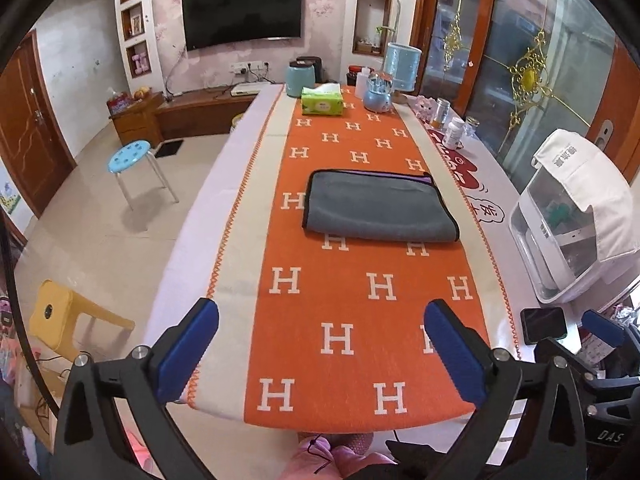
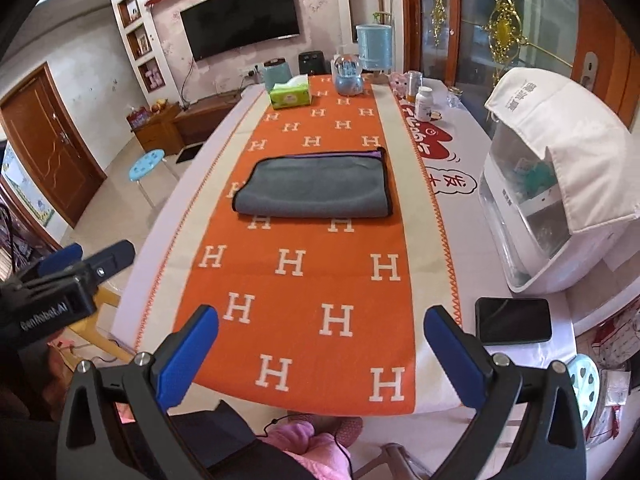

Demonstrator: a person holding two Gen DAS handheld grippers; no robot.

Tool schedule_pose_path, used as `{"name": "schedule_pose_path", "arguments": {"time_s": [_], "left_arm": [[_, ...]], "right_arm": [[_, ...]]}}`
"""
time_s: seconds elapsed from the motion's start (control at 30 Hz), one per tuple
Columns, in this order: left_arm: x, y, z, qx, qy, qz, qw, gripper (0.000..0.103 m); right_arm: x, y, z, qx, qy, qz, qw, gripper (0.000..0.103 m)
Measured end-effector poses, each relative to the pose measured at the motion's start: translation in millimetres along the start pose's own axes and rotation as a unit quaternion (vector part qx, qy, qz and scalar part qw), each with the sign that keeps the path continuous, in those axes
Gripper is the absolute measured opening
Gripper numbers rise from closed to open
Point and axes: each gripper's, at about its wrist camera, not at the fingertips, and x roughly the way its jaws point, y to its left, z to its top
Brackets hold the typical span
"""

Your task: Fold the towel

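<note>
A living room with a wall-mounted television [image 1: 242, 12] and a brown door [image 2: 48, 140] surrounds a long table [image 1: 192, 240] covered by an orange runner [image 1: 348, 312] patterned with white letters H. At the far end of the table stand a green tissue box [image 1: 322, 100], a teal canister [image 1: 300, 78], a blue round container [image 2: 349, 80] and a pale blue bucket [image 2: 374, 50]; a white pill bottle [image 2: 423, 103] stands near the right edge. A white appliance [image 2: 552, 216], partly draped with a white cloth, occupies the right side of the table, and a dark phone [image 2: 514, 320] lies flat on the table in front of it. A blue stool [image 1: 132, 156] and a yellow stool [image 1: 60, 316] stand on the tiled floor to the left.

The grey towel [image 1: 380, 208], edged in black, lies folded on the middle of the runner, with a purple layer showing along its far edge. Both grippers are well apart from it, near the table's close end. The left gripper [image 1: 321, 352] has its blue-padded fingers [image 1: 188, 356] spread wide and holds nothing. The right gripper [image 2: 321, 354] likewise has its fingers [image 2: 456, 360] spread apart and empty. In the right wrist view the left gripper appears at the left edge; in the left wrist view the right gripper appears at the right edge.
</note>
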Motion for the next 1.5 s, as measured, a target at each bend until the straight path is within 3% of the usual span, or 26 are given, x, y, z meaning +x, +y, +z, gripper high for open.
{"name": "schedule_pose_path", "arguments": {"time_s": [0.17,0.67,1.5], "left_arm": [[-13,-5,-2,-0.003,-0.017,-0.01,0.9998,0.102],[-2,-14,-6,0.016,-0.01,-0.005,0.9998,0.102],[7,-20,-2,0.03,-0.005,0.013,0.9995,0.102]], "right_arm": [[-12,1,-2,0.014,-0.015,-0.004,1.0,0.103],[-6,-1,-15,0.055,-0.021,-0.026,0.998,0.103],[-4,4,-9,0.05,-0.021,-0.028,0.998,0.103]]}}
